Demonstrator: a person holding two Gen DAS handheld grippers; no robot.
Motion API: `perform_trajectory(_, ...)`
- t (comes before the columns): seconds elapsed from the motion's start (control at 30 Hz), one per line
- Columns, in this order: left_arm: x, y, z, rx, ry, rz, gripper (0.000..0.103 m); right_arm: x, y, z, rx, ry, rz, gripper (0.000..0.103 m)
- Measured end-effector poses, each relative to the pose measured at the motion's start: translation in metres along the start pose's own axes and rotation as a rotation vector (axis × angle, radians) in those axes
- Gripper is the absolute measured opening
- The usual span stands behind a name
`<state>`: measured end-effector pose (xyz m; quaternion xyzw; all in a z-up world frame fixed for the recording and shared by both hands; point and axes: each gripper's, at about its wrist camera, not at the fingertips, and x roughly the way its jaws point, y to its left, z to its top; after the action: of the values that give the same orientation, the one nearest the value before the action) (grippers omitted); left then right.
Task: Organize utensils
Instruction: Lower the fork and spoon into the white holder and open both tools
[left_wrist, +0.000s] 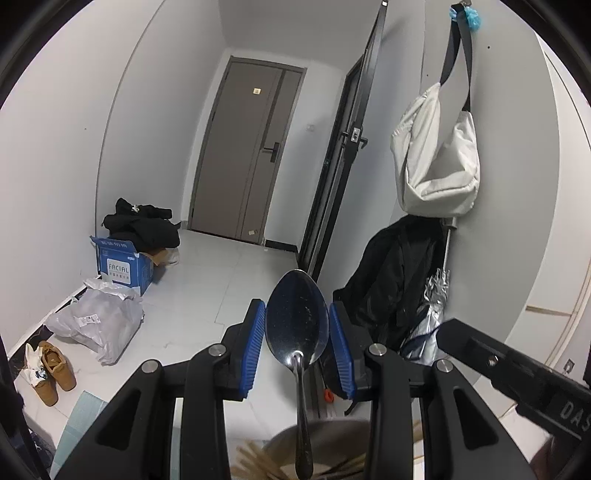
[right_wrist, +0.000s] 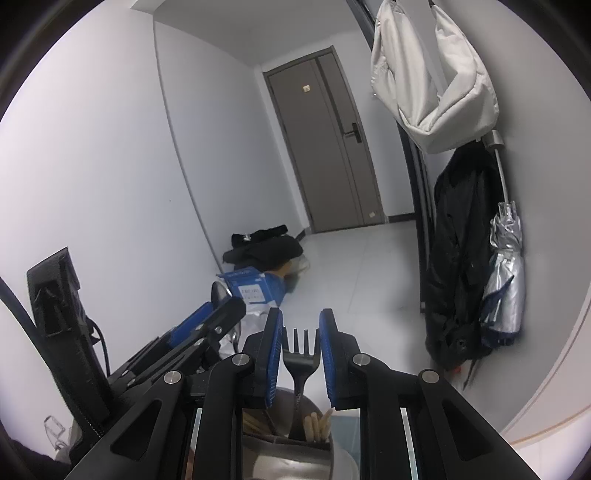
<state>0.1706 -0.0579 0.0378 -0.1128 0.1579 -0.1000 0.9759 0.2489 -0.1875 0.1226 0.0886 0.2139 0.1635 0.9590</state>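
The spoon (left_wrist: 297, 321) at lower centre is showing polished, mirror-glossy metal with faint specks. The fork (right_wrist: 300, 356) is presenting matt black plastic. The gripper pads (left_wrist: 255, 345) are displaying ribbed blue rubber on matt black plastic arms. The chopsticks (right_wrist: 317, 424) are appearing as pale, unvarnished wood. The floor (left_wrist: 207, 280) is reflecting as smooth glossy tile.

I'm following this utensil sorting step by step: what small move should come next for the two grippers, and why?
Probably lift both straight up. The left gripper is closed on the spoon, the right gripper on the fork, and both handles reach down into the metal holder among wooden chopsticks.
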Motion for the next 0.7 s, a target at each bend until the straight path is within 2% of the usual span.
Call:
perform_trajectory(0.23, -0.006, -0.002, -0.003, 0.038, 0.062, -0.046, 0.031, 0.003, 0.003, -0.009, -0.015, 0.036, 0.017, 0.019)
perform_trajectory(0.4, -0.003, 0.0, -0.005, 0.05, 0.17, -0.105, 0.031, 0.013, 0.004, -0.016, -0.02, 0.097, 0.049, 0.02)
perform_trajectory(0.53, -0.003, 0.013, 0.001, -0.045, 0.257, -0.138, 0.031, 0.014, 0.003, -0.025, 0.017, 0.138, 0.062, 0.022)
perform_trajectory(0.63, -0.012, 0.013, 0.005, -0.033, 0.271, -0.143, 0.043, 0.007, 0.006, -0.028, 0.018, 0.142, 0.078, 0.023)
perform_trajectory(0.67, -0.016, 0.012, 0.006, -0.028, 0.268, -0.148, 0.053, 0.004, 0.008, -0.028, 0.016, 0.142, 0.082, 0.024)
perform_trajectory(0.7, -0.018, 0.011, 0.007, -0.023, 0.275, -0.159, 0.059, 0.001, 0.009, -0.029, 0.012, 0.139, 0.083, 0.031)
